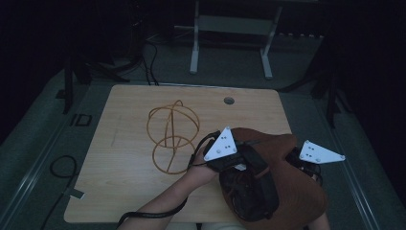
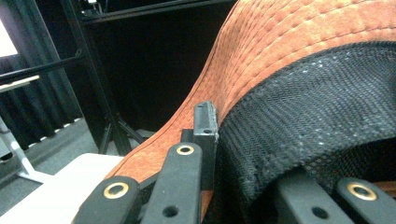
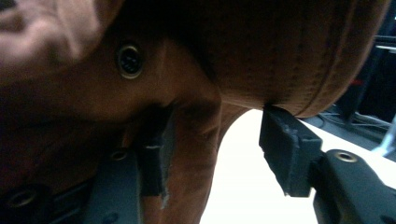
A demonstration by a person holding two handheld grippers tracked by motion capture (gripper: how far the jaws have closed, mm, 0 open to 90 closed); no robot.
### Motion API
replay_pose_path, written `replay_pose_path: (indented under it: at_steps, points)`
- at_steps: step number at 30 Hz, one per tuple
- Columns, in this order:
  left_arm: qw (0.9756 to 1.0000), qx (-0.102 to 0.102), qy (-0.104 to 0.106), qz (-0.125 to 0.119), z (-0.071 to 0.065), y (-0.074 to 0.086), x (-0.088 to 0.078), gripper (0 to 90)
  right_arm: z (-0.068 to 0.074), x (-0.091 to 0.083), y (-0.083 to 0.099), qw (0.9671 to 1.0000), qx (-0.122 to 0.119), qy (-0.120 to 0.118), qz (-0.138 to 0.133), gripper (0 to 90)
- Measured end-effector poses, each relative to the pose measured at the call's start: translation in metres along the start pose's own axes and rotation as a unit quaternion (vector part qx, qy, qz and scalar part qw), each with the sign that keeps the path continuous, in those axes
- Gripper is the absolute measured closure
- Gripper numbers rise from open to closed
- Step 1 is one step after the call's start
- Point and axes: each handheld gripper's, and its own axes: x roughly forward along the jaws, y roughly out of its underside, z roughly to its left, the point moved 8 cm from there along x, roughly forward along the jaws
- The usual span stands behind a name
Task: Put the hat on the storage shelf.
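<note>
Hat (image 1: pixel 292 191): a rust-brown hat with a black mesh lining (image 2: pixel 317 121) was seen at lower right of the high view, held up between both grippers.
Left gripper (image 1: pixel 230 160): its jaws were clamped on the hat's edge, at the lining.
Right gripper (image 1: pixel 306 165): jaws parted astride the hat; a real grip could not be told.
Advice: both holds are best kept level, the hat unstretched.
Wire frame (image 1: pixel 172 136): left lying at table (image 1: pixel 119 191) centre.

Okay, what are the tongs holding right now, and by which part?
The left tongs grip the brown hat at its brim edge, beside the black mesh lining. The right tongs stand open around the hat's fabric, not clamped.
</note>
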Motion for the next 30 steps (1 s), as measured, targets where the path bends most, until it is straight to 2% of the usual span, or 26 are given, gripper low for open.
replay_pose_path:
  at_steps: [1, 2, 4, 5, 7, 9, 14, 17, 20, 24, 30]
  points:
    - [1.0000, 0.005, -0.002, 0.002, -0.001, 0.000, 0.000, 85.7, 0.001, 0.001, -0.001, 1.0000, 0.002, -0.005, -0.003, 47.6]
    - [1.0000, 0.003, -0.001, 0.003, -0.001, 0.000, 0.000, 85.8, 0.004, 0.002, -0.002, 0.9998, 0.002, -0.019, -0.006, 57.7]
    - [1.0000, 0.002, 0.001, 0.006, -0.001, 0.000, 0.000, 85.8, 0.006, 0.003, -0.003, 0.9998, -0.006, -0.020, -0.004, 66.7]
    - [1.0000, 0.000, 0.002, 0.005, -0.001, 0.001, 0.000, 85.8, 0.009, 0.004, -0.003, 0.9994, -0.007, -0.034, -0.001, 72.8]
    - [1.0000, 0.001, 0.002, 0.007, -0.001, 0.002, 0.000, 85.8, 0.011, 0.005, -0.003, 0.9994, -0.012, -0.034, 0.001, 81.8]
    - [0.9999, -0.003, 0.007, 0.007, 0.000, 0.003, -0.001, 85.7, 0.013, 0.006, -0.002, 0.9993, -0.014, -0.033, 0.004, 85.5]
    - [0.9997, -0.011, 0.013, 0.020, 0.002, 0.001, -0.001, 82.2, 0.014, 0.004, -0.001, 0.9991, 0.005, -0.041, 0.003, 87.4]
    - [0.9994, -0.006, 0.009, 0.034, 0.005, 0.000, -0.003, 67.7, 0.014, 0.001, 0.000, 0.9990, 0.010, -0.043, 0.003, 87.8]
    - [0.9992, -0.003, -0.006, 0.039, 0.008, -0.001, -0.006, 59.6, 0.012, -0.002, -0.003, 0.9990, 0.014, -0.042, -0.001, 88.1]
    - [0.9980, -0.012, -0.033, 0.052, 0.017, -0.002, -0.012, 50.0, 0.008, -0.006, -0.011, 0.9992, 0.013, -0.035, -0.014, 88.1]
    - [0.9955, -0.023, -0.052, 0.076, 0.028, 0.001, -0.031, 42.6, 0.001, -0.012, -0.022, 0.9993, 0.012, -0.017, -0.031, 88.1]
